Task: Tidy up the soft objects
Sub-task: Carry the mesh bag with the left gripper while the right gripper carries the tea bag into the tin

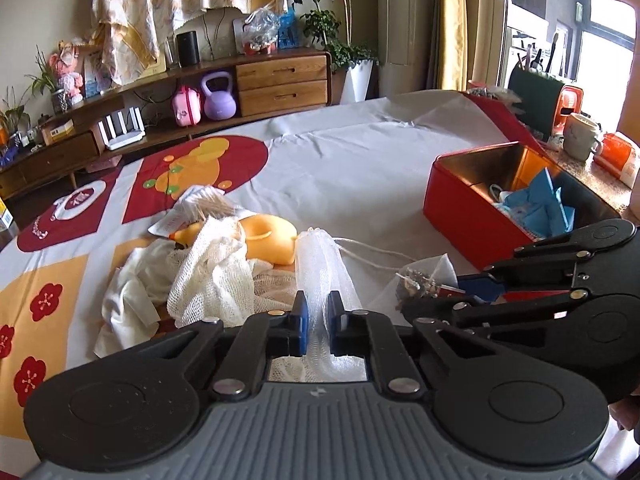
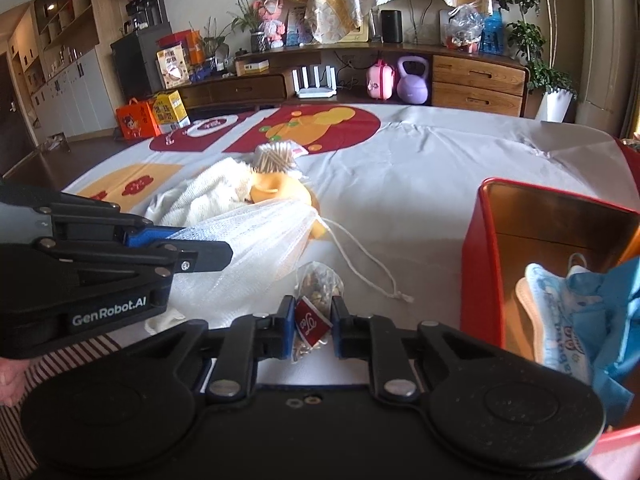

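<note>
Pinching a white mesh drawstring bag, the left gripper has its jaws nearly closed on the netting. Jaws of the right gripper clamp a small tea sachet with a red tag. Right of both jaws, on the table, stands an open red box.

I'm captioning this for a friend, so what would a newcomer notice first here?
Two black grippers: the left gripper is shut on a white mesh drawstring bag, the right gripper on a clear tea sachet with a red tag. To the right stands an open red tin box holding blue cloth.
</note>
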{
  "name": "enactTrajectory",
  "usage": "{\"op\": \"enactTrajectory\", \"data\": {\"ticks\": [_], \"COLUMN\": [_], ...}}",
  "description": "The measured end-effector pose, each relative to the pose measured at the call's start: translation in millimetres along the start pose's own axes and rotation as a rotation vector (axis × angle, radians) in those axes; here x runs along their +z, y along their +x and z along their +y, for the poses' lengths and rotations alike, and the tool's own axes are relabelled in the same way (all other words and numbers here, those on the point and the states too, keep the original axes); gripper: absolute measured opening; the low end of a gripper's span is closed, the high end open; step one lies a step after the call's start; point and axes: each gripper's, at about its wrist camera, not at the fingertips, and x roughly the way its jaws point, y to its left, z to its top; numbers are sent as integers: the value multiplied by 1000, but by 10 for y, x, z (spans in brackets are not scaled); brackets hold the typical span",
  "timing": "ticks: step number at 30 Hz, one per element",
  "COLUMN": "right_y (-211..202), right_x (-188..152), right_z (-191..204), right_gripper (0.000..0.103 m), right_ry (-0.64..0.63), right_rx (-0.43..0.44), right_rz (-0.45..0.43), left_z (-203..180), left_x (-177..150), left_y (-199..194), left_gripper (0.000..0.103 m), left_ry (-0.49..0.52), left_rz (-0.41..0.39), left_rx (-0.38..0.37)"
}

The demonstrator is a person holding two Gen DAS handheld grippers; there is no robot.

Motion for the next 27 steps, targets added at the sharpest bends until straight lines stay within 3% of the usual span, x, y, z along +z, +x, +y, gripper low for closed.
{"op": "enactTrajectory", "data": {"ticks": [27], "right_y": [-1490], "right_x": [-46], "right_z": [-342], "right_gripper": [16], "right_ry": [51], "right_rx": [-57], "right_rz": [-121], "left_z": [-787], "left_x": [358], "left_y": [-1099], "left_gripper": [9], "left_ry": [32], "left_rz": [-139], "left_rx": [-76]}}
